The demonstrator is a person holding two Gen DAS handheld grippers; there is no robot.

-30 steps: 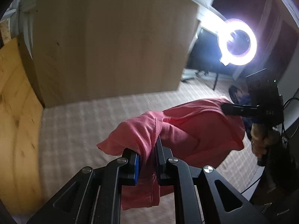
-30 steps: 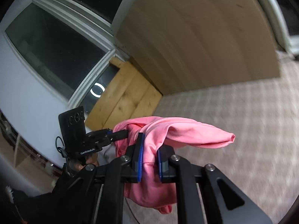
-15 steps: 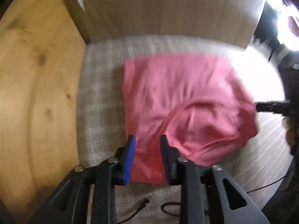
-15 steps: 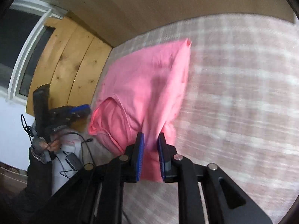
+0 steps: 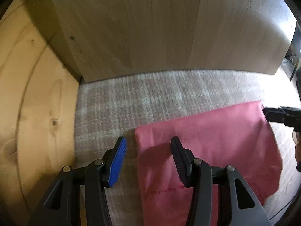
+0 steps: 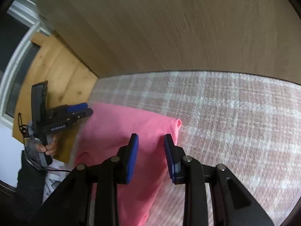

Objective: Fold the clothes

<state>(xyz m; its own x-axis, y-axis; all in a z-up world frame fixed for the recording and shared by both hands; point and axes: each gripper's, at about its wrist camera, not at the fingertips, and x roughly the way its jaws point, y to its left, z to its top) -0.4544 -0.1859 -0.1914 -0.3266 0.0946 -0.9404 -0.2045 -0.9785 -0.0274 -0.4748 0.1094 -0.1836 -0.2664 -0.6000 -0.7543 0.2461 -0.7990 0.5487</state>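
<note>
The left gripper (image 5: 147,158) is opening, its jaws apart over the near-left corner of the pink shirt (image 5: 207,141), which lies flat below and touches neither pad. The right gripper (image 6: 151,156) is also opening, gripping nothing, above the shirt's right edge. The shirt lies folded on a checked rug (image 6: 225,113), near a wooden panel (image 5: 150,28) behind it.
</note>
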